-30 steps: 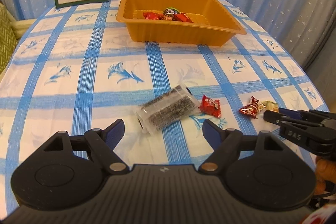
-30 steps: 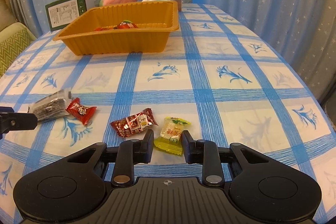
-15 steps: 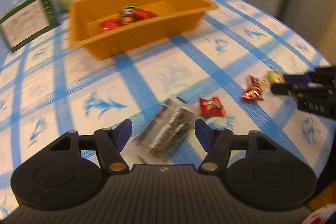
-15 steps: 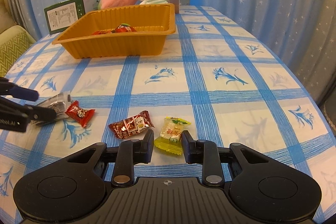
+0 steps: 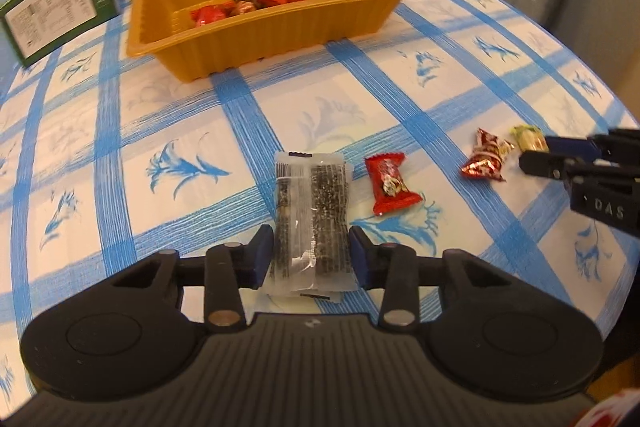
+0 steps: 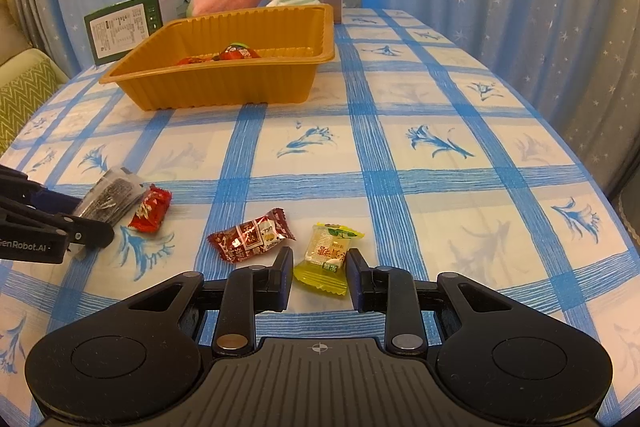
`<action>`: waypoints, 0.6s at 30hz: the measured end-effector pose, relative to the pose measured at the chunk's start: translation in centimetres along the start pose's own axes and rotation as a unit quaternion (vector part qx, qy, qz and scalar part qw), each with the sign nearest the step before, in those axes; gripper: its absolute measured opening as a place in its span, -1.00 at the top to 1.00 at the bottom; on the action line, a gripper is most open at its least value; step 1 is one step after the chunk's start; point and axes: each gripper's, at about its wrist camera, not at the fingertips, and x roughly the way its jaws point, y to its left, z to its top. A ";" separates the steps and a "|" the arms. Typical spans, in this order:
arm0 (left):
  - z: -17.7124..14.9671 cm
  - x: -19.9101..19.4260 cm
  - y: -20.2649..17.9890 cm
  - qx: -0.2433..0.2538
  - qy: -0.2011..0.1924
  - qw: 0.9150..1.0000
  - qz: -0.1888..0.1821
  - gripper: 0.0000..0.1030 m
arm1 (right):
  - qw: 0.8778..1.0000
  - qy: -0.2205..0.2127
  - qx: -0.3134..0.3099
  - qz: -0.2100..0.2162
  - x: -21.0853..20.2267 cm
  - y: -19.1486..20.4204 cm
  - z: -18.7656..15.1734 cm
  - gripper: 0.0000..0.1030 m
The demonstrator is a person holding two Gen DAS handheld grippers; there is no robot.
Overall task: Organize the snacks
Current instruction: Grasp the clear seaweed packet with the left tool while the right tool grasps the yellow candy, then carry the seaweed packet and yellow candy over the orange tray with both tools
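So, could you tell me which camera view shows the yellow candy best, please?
The right wrist view: the yellow candy lies close and whole between the right gripper fingers. The left wrist view shows it small, distant and partly hidden.

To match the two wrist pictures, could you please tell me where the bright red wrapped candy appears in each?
Left wrist: bright red wrapped candy right of centre, beside the clear dark-filled packet.
Right wrist: lower left, beside that packet.
Shared landmark: orange plastic tray.
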 end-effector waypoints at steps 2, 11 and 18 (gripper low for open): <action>-0.1 -0.1 -0.2 -0.011 -0.004 1.000 0.010 0.35 | 1.000 -0.002 0.000 -0.001 -0.1 0.0 0.1 0.44; -1.5 -1.6 -1.1 -0.062 -0.017 0.997 0.031 0.36 | 1.000 -0.011 0.001 -0.002 -1.1 -0.2 0.3 0.44; -2.3 -3.1 -1.4 -0.092 -0.019 0.995 0.035 0.36 | 1.000 -0.019 -0.002 0.006 -1.9 0.2 0.5 0.44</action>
